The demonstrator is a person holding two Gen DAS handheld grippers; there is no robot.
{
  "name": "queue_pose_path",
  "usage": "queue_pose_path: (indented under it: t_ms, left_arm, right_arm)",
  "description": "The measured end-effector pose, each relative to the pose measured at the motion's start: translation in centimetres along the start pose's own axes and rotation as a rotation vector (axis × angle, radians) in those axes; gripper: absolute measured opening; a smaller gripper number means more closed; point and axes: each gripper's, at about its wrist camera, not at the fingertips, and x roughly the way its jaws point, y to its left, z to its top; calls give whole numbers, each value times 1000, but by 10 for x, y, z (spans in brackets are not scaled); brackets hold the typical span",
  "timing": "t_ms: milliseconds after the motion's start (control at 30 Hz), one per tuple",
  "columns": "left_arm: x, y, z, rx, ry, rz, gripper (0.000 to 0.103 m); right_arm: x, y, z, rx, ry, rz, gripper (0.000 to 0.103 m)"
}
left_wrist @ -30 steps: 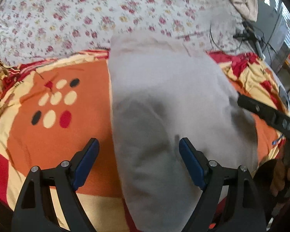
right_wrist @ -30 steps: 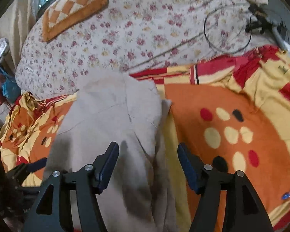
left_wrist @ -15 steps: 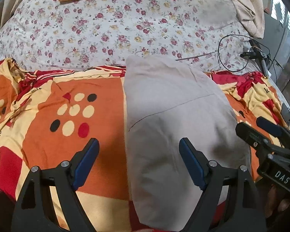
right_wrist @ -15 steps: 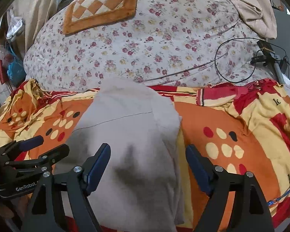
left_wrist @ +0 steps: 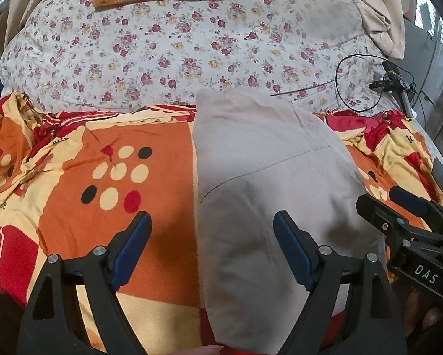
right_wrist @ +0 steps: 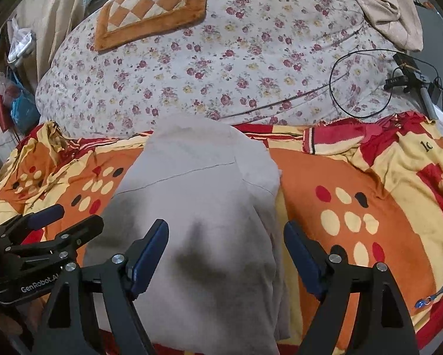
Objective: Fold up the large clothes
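1. Now, left wrist view: the left hand-held gripper (left_wrist: 211, 247) is spread wide w/ nothing in it. It hangs over the left edge of the folded grey garment (left_wrist: 268, 183). The garment lies flat on the orange dotted blanket (left_wrist: 103, 177) on the bed. The right hand-held gripper (left_wrist: 398, 204) pokes in at the right.
2. Right wrist view: the right hand-held gripper (right_wrist: 225, 250) is spread wide too, w/ nothing in it. It's over the right side of the grey garment (right_wrist: 197, 201). Behind is a flowery quilt (right_wrist: 221, 59) and a black cable (right_wrist: 360, 85).
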Motion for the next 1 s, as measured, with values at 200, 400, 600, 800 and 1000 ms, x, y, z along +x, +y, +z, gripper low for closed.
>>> queue_pose_path:
  t_ms: [200, 400, 600, 800, 1000]
  left_arm:
    - [0, 0, 0, 3, -2, 7, 85]
    - [-1, 1, 0, 10, -11, 20, 85]
    - [0, -1, 0, 19, -12, 30, 85]
    - [1, -1, 0, 17, -12, 35, 85]
    - [2, 0, -1, 15, -7, 38, 85]
  right_arm:
    - [4, -1, -1, 1, 14, -2, 82]
    - [4, -1, -2, 4, 13, 4, 82]
    - [6, -3, -2, 8, 19, 9, 82]
    - [7, -1, -3, 1, 22, 12, 82]
    - [10, 0, -4, -4, 30, 14, 82]
